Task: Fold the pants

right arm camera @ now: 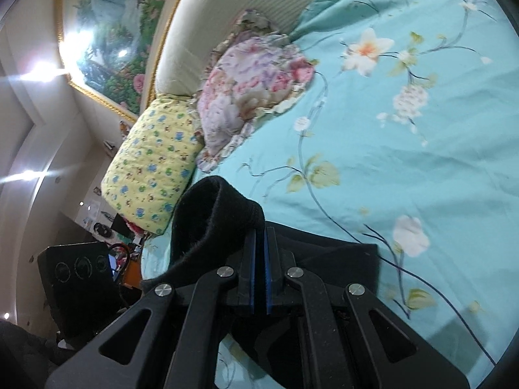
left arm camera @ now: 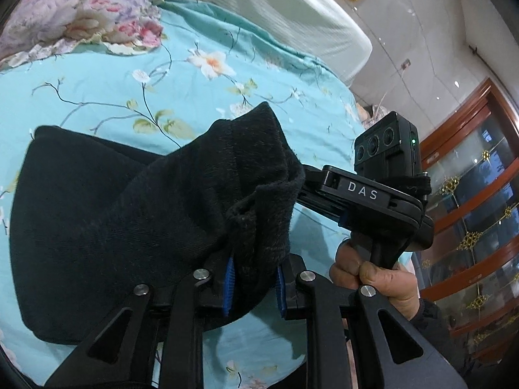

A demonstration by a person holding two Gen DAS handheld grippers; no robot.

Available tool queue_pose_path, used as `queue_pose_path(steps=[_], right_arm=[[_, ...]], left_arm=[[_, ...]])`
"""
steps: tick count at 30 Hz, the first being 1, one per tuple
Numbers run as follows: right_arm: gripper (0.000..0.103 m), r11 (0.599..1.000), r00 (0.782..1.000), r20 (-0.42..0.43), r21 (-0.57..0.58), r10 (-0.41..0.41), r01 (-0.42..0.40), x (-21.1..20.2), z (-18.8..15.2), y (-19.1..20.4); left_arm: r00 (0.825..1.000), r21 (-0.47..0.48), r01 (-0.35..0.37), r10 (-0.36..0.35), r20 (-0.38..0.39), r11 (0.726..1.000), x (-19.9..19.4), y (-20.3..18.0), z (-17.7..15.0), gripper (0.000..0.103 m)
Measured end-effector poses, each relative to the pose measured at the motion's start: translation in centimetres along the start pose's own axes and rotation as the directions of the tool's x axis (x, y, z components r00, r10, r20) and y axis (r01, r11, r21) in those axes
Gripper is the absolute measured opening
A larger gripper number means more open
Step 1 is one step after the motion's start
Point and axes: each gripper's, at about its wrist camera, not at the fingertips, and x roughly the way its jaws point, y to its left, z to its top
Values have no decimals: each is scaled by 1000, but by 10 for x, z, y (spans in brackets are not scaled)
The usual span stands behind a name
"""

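On a bed spread with a turquoise floral sheet [left arm camera: 129, 74], a person holding a gripper in each hand lifts one end of a pair of black pants [left arm camera: 97, 214], the likely purpose being to carry that edge over the rest of the garment for a fold. Nearest, the left gripper [left arm camera: 254, 288] has its jaws slightly apart, blue pads pressed against a thick bunch of the dark cloth. Just to its right, the right gripper [right arm camera: 259, 256], gripped by a hand [left arm camera: 373, 275], has its jaws all but closed on a thinner edge, with a rolled hem curling up to the left of them. The two grips sit near each other on the same raised edge, which should keep it even as it travels. Below, the rest of the pants lies flat on the sheet. Farther off, a pink floral pillow [right arm camera: 249, 87] and a yellow quilted pillow [right arm camera: 152, 165] rest by the headboard [right arm camera: 207, 16].
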Motion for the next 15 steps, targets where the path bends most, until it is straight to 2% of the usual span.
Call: queue_pose_path(steps=[8, 10, 11, 12, 13, 14, 15], right_arm=[[5, 993, 992, 45, 27, -120, 118, -20, -8, -9], [6, 988, 986, 63, 26, -156, 155, -29, -9, -6], [10, 984, 982, 67, 28, -176, 174, -31, -10, -5], [24, 979, 976, 71, 29, -206, 204, -36, -11, -4], [34, 975, 972, 76, 30, -224, 222, -38, -12, -3], [59, 972, 969, 81, 32, -233, 231, -40, -13, -2], [70, 970, 966, 92, 33, -241, 239, -43, -15, -1]], left_arm=[[1000, 4, -7, 7, -22, 1000, 4, 3, -2, 26], [1000, 7, 6, -6, -21, 1000, 2, 1, -2, 38], [1000, 6, 18, -18, -22, 1000, 2, 1, -1, 42], [999, 6, 35, -35, -21, 999, 0, -1, -2, 48], [999, 8, 48, -48, -19, 999, -2, -3, -3, 50], [999, 17, 52, -52, -18, 998, -3, -5, -4, 50], [999, 26, 50, -50, -17, 998, -4, -8, -4, 50]])
